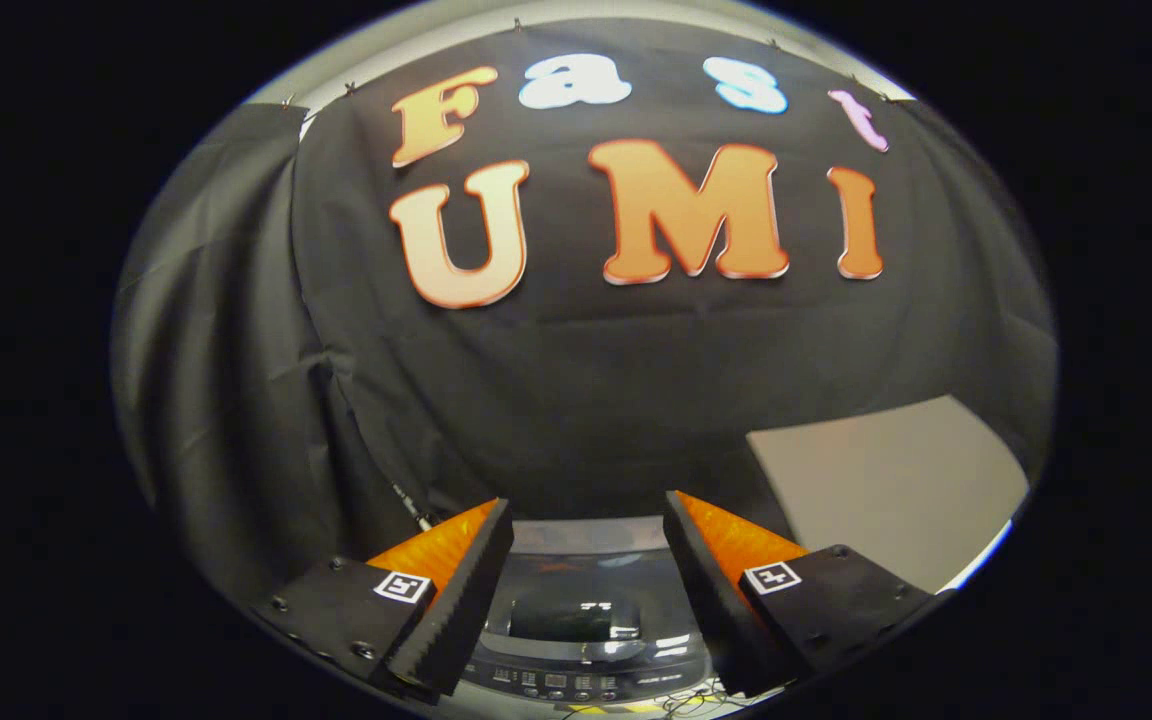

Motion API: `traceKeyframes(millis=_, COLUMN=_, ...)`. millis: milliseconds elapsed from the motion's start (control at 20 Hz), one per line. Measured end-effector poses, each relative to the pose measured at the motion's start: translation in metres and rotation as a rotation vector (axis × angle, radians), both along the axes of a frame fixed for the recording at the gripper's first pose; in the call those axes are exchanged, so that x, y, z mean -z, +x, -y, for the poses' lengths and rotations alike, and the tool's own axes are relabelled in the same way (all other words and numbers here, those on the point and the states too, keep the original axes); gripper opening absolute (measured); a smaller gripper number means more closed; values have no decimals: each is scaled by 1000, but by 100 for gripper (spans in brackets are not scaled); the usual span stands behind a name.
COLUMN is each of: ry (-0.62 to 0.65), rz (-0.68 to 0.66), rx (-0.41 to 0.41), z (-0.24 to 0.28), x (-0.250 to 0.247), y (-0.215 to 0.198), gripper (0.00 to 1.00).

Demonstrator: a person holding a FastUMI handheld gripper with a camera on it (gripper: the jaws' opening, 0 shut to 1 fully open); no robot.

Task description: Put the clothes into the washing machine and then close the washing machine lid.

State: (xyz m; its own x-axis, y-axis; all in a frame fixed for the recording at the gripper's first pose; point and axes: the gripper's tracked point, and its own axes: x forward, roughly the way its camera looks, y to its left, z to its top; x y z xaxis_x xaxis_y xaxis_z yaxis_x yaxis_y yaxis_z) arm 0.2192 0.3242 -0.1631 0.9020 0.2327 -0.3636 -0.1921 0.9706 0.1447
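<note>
The washing machine (586, 620) sat low in the gripper view, at six o'clock, framed in the gap between the two fingers and just beyond their tips. Its lid (576, 612) lay flat and shut, a dark glossy pane catching spots of light, with a pale rear edge above it at twelve o'clock and a row of small buttons on the control panel (561, 683) below it at six o'clock. No clothes could be made out through the pane.

The hand-held gripper (588, 515) was held level and pointed over the machine toward the black cloth wall (586, 400), its fingers spread wide apart and released, grasping nothing. One finger stood at about seven o'clock from the lid, the other at about five o'clock.

At two o'clock from the machine a plain grey panel (886, 480) leaned against the cloth. Thin cables (681, 705) lay tangled at five o'clock, just below the control panel.
</note>
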Motion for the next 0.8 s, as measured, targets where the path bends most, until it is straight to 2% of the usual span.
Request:
traceKeyframes(millis=200, ry=-13, rz=110, rx=71, z=29, x=-53, y=-7, gripper=98)
traceKeyframes(millis=450, ry=-86, rz=214, rx=163, z=96, x=-104, y=-15, gripper=98)
traceKeyframes(millis=700, ry=-109, rz=279, rx=234, z=171, x=-142, y=-62, gripper=98)
traceKeyframes(millis=800, ry=-106, rz=295, rx=252, z=186, x=-149, y=-72, gripper=98)
